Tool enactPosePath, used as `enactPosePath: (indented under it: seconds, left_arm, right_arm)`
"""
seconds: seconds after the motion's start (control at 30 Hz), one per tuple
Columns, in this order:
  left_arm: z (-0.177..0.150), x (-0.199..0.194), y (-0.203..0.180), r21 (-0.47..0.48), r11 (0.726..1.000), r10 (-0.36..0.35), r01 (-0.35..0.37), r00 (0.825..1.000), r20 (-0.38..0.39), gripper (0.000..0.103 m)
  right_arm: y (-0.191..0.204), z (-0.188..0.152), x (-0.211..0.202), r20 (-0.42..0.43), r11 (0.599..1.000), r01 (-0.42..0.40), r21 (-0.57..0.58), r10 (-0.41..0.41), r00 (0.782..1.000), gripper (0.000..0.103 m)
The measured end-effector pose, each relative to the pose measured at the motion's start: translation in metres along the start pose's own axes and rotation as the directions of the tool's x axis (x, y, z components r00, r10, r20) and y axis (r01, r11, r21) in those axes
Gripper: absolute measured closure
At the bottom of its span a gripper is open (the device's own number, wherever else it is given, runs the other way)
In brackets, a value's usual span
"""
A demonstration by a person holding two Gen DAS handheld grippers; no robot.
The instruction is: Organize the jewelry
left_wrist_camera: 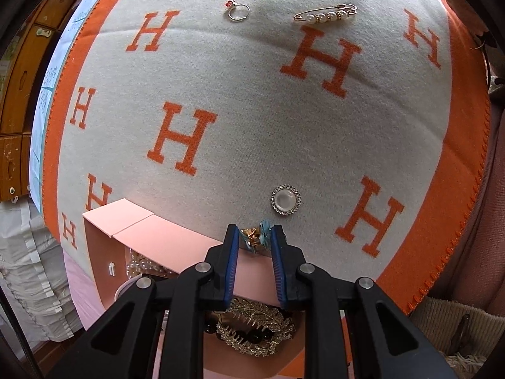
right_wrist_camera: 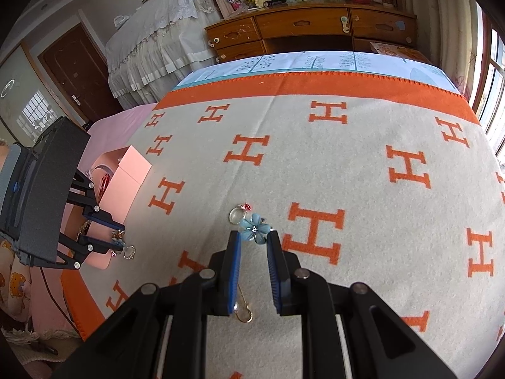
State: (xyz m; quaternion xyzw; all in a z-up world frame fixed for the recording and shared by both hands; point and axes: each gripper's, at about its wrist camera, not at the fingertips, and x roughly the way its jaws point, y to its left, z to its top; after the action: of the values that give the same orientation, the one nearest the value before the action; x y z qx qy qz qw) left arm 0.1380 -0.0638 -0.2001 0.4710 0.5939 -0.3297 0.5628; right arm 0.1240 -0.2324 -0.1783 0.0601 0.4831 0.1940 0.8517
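Note:
My left gripper (left_wrist_camera: 254,237) is shut on a small gold and blue brooch (left_wrist_camera: 255,237), held above the far edge of the open pink jewelry box (left_wrist_camera: 164,237). The box holds a gold leaf hair clip (left_wrist_camera: 257,328) and pearls (left_wrist_camera: 145,267). A round crystal brooch (left_wrist_camera: 286,199), a ring with a red stone (left_wrist_camera: 237,11) and a pearl safety pin (left_wrist_camera: 325,14) lie on the blanket. My right gripper (right_wrist_camera: 254,237) is shut on a blue flower brooch (right_wrist_camera: 255,229), close to the ring (right_wrist_camera: 237,213); the pin (right_wrist_camera: 243,311) lies under it.
The grey blanket with orange H letters (right_wrist_camera: 363,189) covers the bed. A wooden dresser (right_wrist_camera: 309,28) and a white-draped table (right_wrist_camera: 157,38) stand beyond the bed's far edge. A door (right_wrist_camera: 75,72) is at the left.

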Motion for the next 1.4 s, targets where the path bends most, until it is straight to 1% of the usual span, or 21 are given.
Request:
enactPosePath:
  seconds: [0.13, 0.23, 0.3, 0.4, 0.43, 0.5, 0.6, 0.67, 0.77, 0.83, 0.9, 0.93, 1.0, 1.1, 1.2, 1.23, 1.33, 1.4]
  left_arm:
    - [-0.007, -0.014, -0.004, -0.051, 0.999, 0.017, -0.014, 0.998, 0.055, 0.085]
    - [-0.011, -0.031, -0.004, -0.125, 0.991, 0.058, -0.044, 0.992, 0.113, 0.085]
    - [-0.014, -0.047, -0.001, -0.196, 0.979, 0.092, -0.06, 0.984, 0.156, 0.085]
    - [-0.026, -0.072, 0.002, -0.308, 0.949, 0.143, -0.067, 0.962, 0.232, 0.085]
    - [-0.032, -0.08, 0.004, -0.349, 0.935, 0.163, -0.067, 0.953, 0.254, 0.085]
    - [-0.044, -0.095, 0.007, -0.441, 0.896, 0.196, -0.056, 0.941, 0.278, 0.085]
    - [-0.071, -0.112, 0.016, -0.579, 0.815, 0.215, -0.012, 0.934, 0.284, 0.085]
    - [-0.091, -0.122, 0.019, -0.636, 0.772, 0.243, 0.003, 0.922, 0.3, 0.085]
    - [-0.123, -0.132, 0.024, -0.709, 0.705, 0.275, 0.031, 0.909, 0.313, 0.085]
    - [-0.141, -0.134, 0.028, -0.748, 0.662, 0.298, 0.043, 0.901, 0.315, 0.085]
    - [-0.156, -0.128, 0.034, -0.778, 0.625, 0.304, 0.069, 0.896, 0.324, 0.085]
    - [-0.163, -0.125, 0.035, -0.792, 0.606, 0.31, 0.077, 0.894, 0.324, 0.085]
    - [-0.176, -0.112, 0.04, -0.82, 0.565, 0.302, 0.095, 0.901, 0.312, 0.085]
    - [-0.191, -0.086, 0.045, -0.847, 0.512, 0.265, 0.144, 0.911, 0.315, 0.085]
    - [-0.201, -0.064, 0.045, -0.858, 0.478, 0.235, 0.187, 0.914, 0.33, 0.085]
    - [-0.203, -0.059, 0.045, -0.858, 0.474, 0.228, 0.198, 0.913, 0.337, 0.085]
    - [-0.207, -0.05, 0.041, -0.848, 0.473, 0.211, 0.238, 0.904, 0.371, 0.085]
    - [-0.208, -0.046, 0.041, -0.84, 0.477, 0.202, 0.257, 0.898, 0.39, 0.085]
  right_arm:
    - [0.002, 0.0, -0.005, 0.01, 1.0, -0.004, -0.004, 0.004, 1.0, 0.087]
    - [0.008, 0.0, -0.013, 0.025, 1.0, -0.009, -0.015, 0.009, 1.0, 0.087]
    - [0.014, 0.0, -0.02, 0.036, 0.999, -0.018, -0.027, 0.019, 0.999, 0.087]
    - [0.028, -0.001, -0.03, 0.052, 0.998, -0.03, -0.057, 0.033, 0.998, 0.087]
    - [0.034, -0.001, -0.033, 0.055, 0.997, -0.033, -0.069, 0.037, 0.998, 0.087]
    - [0.046, -0.001, -0.039, 0.062, 0.995, -0.037, -0.096, 0.043, 0.997, 0.086]
    - [0.067, 0.003, -0.048, 0.074, 0.989, -0.04, -0.142, 0.051, 0.996, 0.086]
    - [0.082, 0.006, -0.053, 0.082, 0.984, -0.047, -0.172, 0.062, 0.995, 0.086]
    - [0.109, 0.012, -0.058, 0.09, 0.973, -0.066, -0.221, 0.088, 0.992, 0.086]
    - [0.129, 0.017, -0.057, 0.089, 0.963, -0.083, -0.256, 0.108, 0.99, 0.086]
    - [0.149, 0.022, -0.055, 0.083, 0.952, -0.097, -0.289, 0.126, 0.988, 0.086]
    - [0.158, 0.024, -0.052, 0.077, 0.947, -0.106, -0.304, 0.135, 0.988, 0.086]
    - [0.176, 0.03, -0.044, 0.061, 0.936, -0.124, -0.329, 0.152, 0.986, 0.086]
    - [0.198, 0.042, -0.027, 0.049, 0.93, -0.123, -0.347, 0.149, 0.988, 0.086]
    - [0.213, 0.055, -0.006, 0.023, 0.926, -0.138, -0.35, 0.156, 0.987, 0.086]
    - [0.217, 0.058, 0.0, 0.023, 0.926, -0.132, -0.354, 0.149, 0.989, 0.086]
    - [0.226, 0.066, 0.024, 0.011, 0.926, -0.106, -0.361, 0.117, 0.993, 0.086]
    - [0.23, 0.07, 0.041, -0.006, 0.931, -0.085, -0.354, 0.089, 0.996, 0.086]
